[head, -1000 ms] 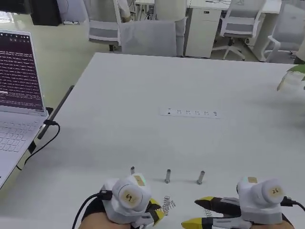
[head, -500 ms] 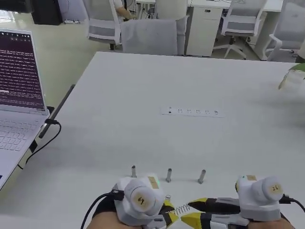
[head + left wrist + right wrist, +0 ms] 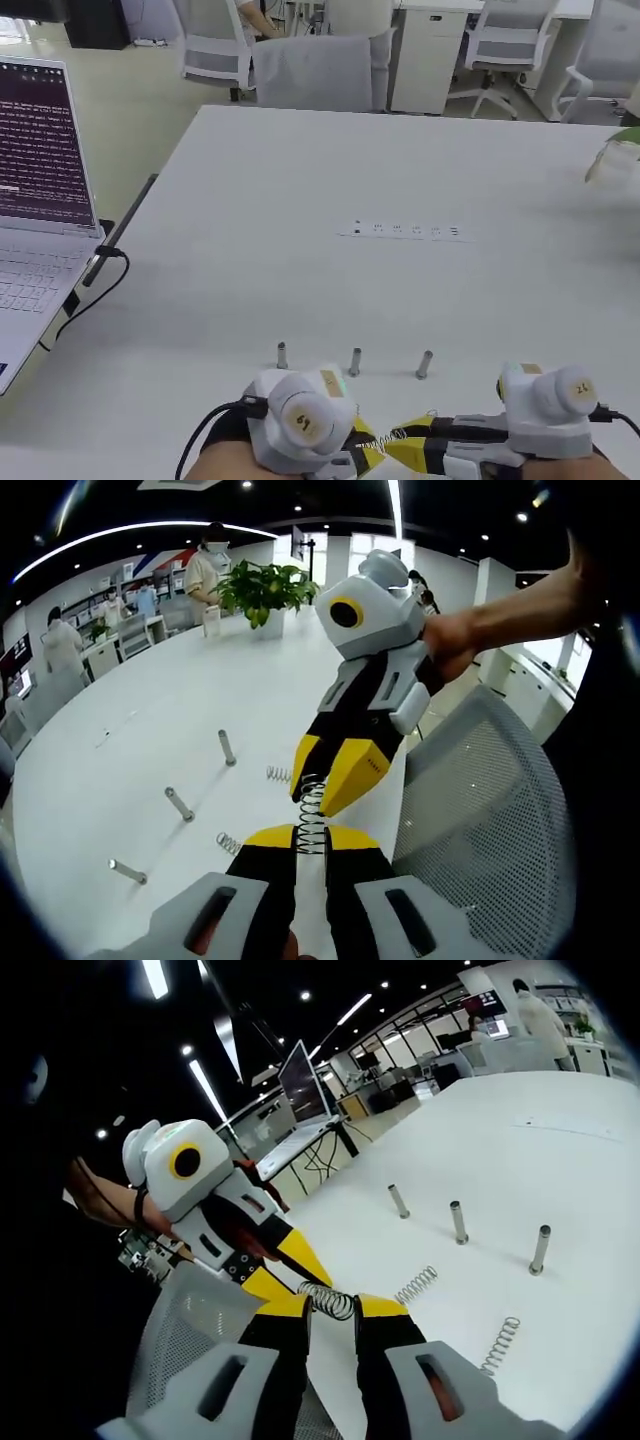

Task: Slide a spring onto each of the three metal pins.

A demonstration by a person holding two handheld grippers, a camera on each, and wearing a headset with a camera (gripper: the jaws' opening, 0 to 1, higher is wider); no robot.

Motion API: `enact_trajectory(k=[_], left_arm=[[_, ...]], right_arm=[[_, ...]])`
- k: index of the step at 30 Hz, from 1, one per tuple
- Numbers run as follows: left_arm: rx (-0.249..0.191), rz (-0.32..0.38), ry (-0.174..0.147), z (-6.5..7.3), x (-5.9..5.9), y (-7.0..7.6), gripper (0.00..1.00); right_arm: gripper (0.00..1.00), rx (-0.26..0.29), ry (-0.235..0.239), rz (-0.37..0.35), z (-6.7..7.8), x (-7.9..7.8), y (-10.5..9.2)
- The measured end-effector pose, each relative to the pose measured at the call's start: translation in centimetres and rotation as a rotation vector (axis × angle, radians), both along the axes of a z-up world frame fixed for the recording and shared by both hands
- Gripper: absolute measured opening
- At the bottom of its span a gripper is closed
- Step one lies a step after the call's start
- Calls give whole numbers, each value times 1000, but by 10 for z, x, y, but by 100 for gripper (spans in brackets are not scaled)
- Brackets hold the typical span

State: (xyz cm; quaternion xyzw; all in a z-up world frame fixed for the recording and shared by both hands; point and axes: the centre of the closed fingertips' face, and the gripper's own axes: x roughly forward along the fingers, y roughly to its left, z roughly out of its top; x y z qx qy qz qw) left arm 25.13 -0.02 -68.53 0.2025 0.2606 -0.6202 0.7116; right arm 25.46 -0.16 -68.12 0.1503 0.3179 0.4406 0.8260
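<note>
One spring [image 3: 312,815] hangs between your two grippers, just short of the pins [image 3: 354,362].
Your left gripper [image 3: 310,838] is clenched on one end and your right gripper [image 3: 330,1310] pinches the other; two loose springs [image 3: 417,1284] lie on the table [image 3: 300,200], all three pins bare.

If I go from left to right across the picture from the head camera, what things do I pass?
laptop → left pin → middle pin → right pin → potted plant
</note>
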Motion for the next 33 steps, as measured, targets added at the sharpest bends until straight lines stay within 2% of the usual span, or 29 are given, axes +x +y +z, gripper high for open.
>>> enact_trajectory(k=[15, 18, 19, 23, 29, 33], left_arm=[[-12, -59, -9, 3, -7, -4, 2], [-10, -74, -18, 2, -9, -5, 2], [-11, -69, -9, 2, -9, -5, 2], [-25, -56, -4, 2, -7, -5, 2], [-36, -49, -11, 3, -6, -6, 2], [-50, -35, -2, 2, -4, -6, 3]], right_arm=[[11, 24, 31, 33, 8, -8, 1], [8, 54, 34, 41, 15, -9, 4], [8, 43, 29, 43, 15, -9, 4], [8, 32, 31, 48, 15, -9, 4], [8, 4, 20, 56, 16, -8, 5], [8, -14, 15, 59, 16, -7, 5]])
